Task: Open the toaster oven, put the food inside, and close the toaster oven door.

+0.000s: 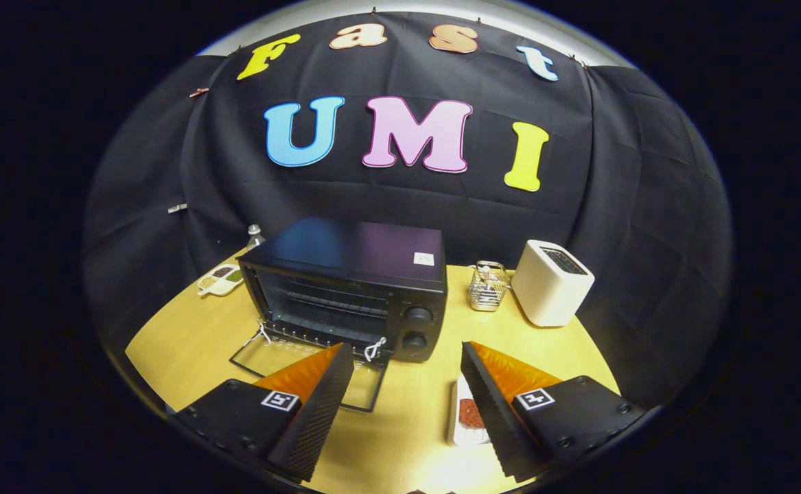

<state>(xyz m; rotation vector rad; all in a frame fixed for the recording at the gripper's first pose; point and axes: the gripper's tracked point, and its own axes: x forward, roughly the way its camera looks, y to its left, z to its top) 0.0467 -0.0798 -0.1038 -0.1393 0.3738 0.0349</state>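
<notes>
A black toaster oven (352,285) stands on the wooden table just beyond my fingers. Its glass door (307,374) is folded down flat onto the table, partly hidden by my left finger, and the racks inside show. A white tray of reddish food (467,414) lies on the table beside my right finger (493,405), partly covered by it. My gripper (407,367) is open and holds nothing; it hovers above the table in front of the oven's control knobs (417,328).
A white pop-up toaster (551,281) stands to the right of the oven, with a small wire basket (488,287) between them. A divided dish of seasonings (220,279) and a small bottle (254,235) sit behind the oven's left side. The round table (407,439) ends close behind the fingers.
</notes>
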